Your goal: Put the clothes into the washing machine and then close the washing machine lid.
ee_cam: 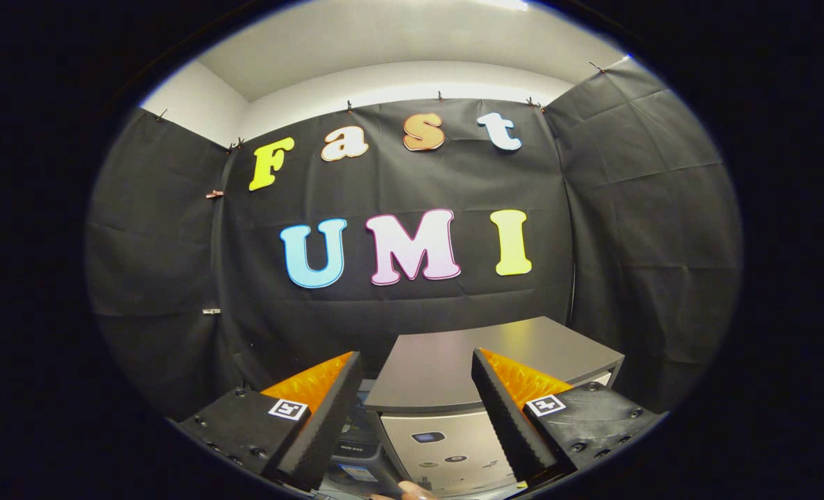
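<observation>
A grey washing machine (453,368) stands just ahead of my gripper (417,368), its flat lid down and its pale control panel (446,444) facing me between the fingers. The gripper is open, its two black fingers (328,410) with orange backs set wide apart and nothing between them. The machine's top shows in the gap between the fingertips. A fingertip of a person's hand (415,492) peeks in below the panel.
Black cloth walls (648,229) close in the booth behind and on both sides of the machine. A dark object (359,451) with a label sits low beside the left finger, left of the machine's front.
</observation>
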`<move>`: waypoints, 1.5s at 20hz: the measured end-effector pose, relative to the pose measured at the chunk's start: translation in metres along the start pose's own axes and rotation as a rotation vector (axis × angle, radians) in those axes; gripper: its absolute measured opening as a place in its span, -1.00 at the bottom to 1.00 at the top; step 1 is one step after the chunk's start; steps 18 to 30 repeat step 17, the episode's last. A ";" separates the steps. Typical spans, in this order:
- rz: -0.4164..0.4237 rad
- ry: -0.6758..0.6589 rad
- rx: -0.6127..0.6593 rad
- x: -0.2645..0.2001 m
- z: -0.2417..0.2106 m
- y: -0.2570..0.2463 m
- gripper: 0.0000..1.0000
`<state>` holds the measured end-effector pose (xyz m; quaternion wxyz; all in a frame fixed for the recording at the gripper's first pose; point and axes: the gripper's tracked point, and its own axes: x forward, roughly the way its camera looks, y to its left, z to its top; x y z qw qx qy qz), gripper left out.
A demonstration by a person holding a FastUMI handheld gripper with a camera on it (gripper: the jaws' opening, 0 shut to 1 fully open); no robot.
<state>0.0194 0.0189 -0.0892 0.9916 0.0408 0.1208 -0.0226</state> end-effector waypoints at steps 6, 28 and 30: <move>-0.008 -0.021 0.001 -0.004 0.004 -0.008 0.97; 0.019 -0.033 0.004 -0.002 0.004 -0.010 0.97; 0.019 -0.033 0.004 -0.002 0.004 -0.010 0.97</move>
